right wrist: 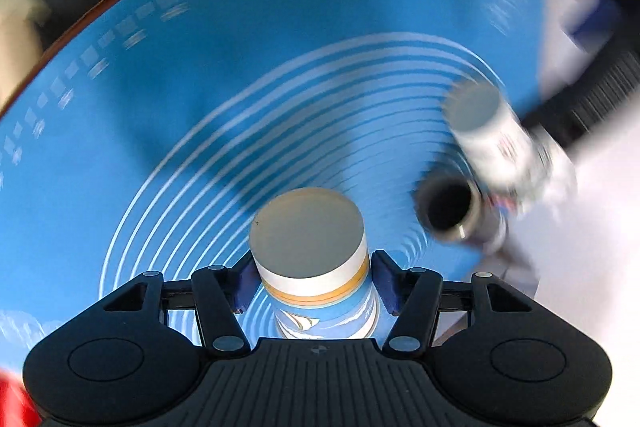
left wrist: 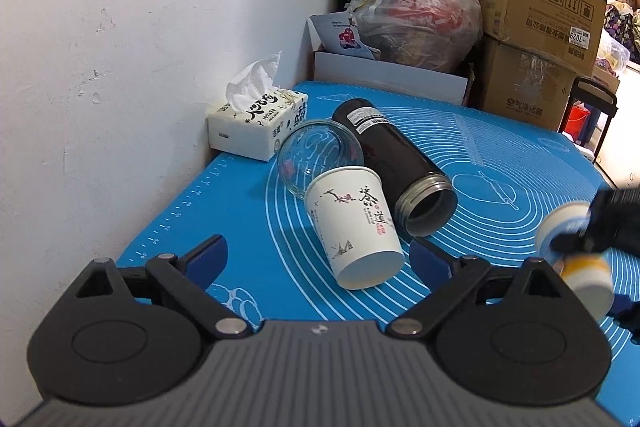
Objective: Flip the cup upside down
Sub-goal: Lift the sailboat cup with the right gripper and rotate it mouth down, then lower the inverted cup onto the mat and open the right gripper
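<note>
The right gripper (right wrist: 312, 287) clamps a cup (right wrist: 310, 247) between its pads, base pointing away from it, above the blue mat (right wrist: 200, 87). The left gripper (left wrist: 318, 259) is open, a white cup (left wrist: 354, 227) lying just ahead beside a flask (left wrist: 394, 163).

Left gripper (left wrist: 318, 259): jaws spread wide, nothing between the fingers, held low and level. Right gripper (right wrist: 311, 285): fingers closed against both sides of a paper cup (right wrist: 310, 247), its base facing away from the camera.
</note>
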{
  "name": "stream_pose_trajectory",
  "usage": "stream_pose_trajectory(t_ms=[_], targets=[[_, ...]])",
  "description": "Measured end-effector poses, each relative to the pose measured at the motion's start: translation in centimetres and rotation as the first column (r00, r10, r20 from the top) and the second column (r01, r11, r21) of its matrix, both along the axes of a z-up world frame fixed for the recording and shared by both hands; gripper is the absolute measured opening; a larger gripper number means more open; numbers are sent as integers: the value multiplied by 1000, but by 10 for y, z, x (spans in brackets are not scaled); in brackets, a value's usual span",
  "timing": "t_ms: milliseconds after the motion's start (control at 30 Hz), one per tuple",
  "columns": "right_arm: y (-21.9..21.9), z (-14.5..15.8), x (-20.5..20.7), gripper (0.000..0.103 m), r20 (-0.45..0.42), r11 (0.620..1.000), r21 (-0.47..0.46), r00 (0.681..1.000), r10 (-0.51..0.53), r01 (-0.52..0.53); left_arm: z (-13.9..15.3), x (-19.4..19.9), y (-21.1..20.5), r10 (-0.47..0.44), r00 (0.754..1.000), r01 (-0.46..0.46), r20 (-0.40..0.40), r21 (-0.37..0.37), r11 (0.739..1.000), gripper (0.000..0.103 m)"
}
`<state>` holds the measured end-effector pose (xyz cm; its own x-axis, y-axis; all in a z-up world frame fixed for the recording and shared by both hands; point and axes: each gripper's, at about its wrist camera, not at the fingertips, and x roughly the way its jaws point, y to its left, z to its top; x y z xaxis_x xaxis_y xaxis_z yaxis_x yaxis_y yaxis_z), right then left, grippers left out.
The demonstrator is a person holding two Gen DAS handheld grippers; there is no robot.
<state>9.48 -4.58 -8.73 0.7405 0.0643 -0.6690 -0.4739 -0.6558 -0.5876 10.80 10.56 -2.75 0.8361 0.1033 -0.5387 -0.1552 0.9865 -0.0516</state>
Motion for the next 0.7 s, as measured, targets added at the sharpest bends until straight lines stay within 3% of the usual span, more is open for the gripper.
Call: stream_pose_trajectory(t_ms=[100, 200, 300, 433, 533, 700], targets=[[2, 27, 13, 56, -64, 962, 211, 984, -163, 174, 1, 0, -5, -10, 1000, 10, 2, -1, 1000, 97], [-5, 58, 28, 56, -177, 828, 432, 934, -310, 357, 0, 1, -12, -22, 1000, 22, 3, 7, 1000, 97], [-25, 84, 41, 56, -336, 605, 598, 850, -405, 525, 0, 2, -17, -32, 999, 32, 4, 7, 999, 97], [-56, 95, 61, 56, -542, 239, 708, 728, -420, 664, -1, 2, -28, -50, 999, 50, 11, 13, 999, 97], [-82, 87, 73, 56, -670, -5, 691, 638, -380, 723, -1, 2, -39, -63, 998, 63, 19, 24, 998, 97], [-115, 54, 85, 57, -809, -336, 583, 495, -317, 739, -3, 3, -53, -84, 996, 83, 32, 42, 996, 97]])
